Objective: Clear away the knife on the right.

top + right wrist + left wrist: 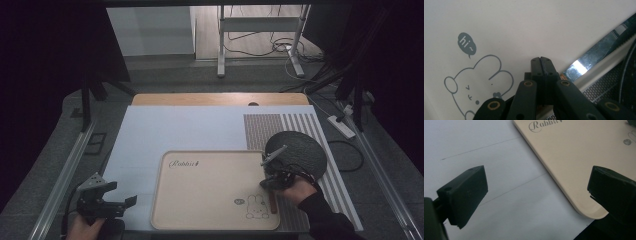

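High view: the right gripper (272, 177) sits at the tray's (200, 220) right rim, jaws closed on a knife (272, 201) whose long axis runs near-to-far. Left gripper (120, 197) waits wide open, well left.

Right gripper view: the blade (596, 51) extends far-right along the rim.

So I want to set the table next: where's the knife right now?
In the high view the knife lies along the right edge of the beige tray, beside the rabbit drawing, just under the right hand-held gripper and near the dark round plate.
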